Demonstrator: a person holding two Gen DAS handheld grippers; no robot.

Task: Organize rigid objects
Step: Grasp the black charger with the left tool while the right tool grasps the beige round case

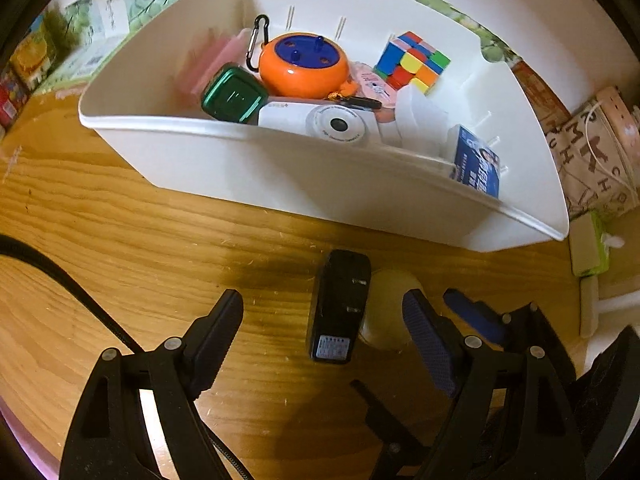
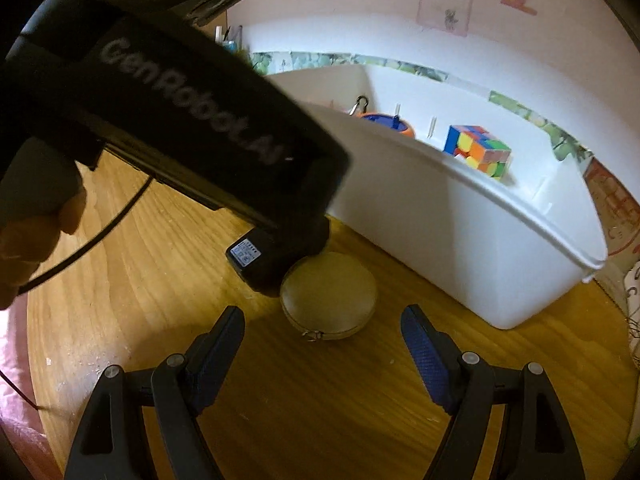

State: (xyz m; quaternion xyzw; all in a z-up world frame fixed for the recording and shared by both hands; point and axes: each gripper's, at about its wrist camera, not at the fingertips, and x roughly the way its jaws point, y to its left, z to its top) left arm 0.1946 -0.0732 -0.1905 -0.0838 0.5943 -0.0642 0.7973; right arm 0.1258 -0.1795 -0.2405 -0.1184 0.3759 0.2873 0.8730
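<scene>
Hanging nearest the lens in the left wrist view: the left gripper point(image 1: 324, 320), fingers spread wide, pressing on nothing. Lying between those fingers on the wooden table point(image 1: 120, 220), the black power adapter point(image 1: 338, 306), prongs facing up, label end near. Touching the adapter's right side, the round beige case point(image 1: 386, 304), partly hidden behind the right-hand finger point(image 1: 430, 344). Showing just right of that, the blue pad of the other tool.

Sitting beyond, far across the table, the white bin point(image 1: 280, 168), already holding an orange and blue round toy point(image 1: 304, 62), a green cube-shaped object point(image 1: 234, 94), a white toy camera point(image 1: 332, 122), a colour puzzle cube point(image 1: 412, 60), a blue printed card point(image 1: 478, 166) leaning at the right end, and something pink at the far left, too blurred for naming.

Pointing down in the right wrist view: the right gripper point(image 2: 323, 340), fingers standing apart, gripping nothing. Resting just beyond the fingertips, the beige case with its zipper pull facing near. Looming at the upper left, the black body of the left tool, covering most of the adapter; only the label end peeking out. Curling around a cable at the far left edge, a person's hand point(image 2: 28, 248).
</scene>
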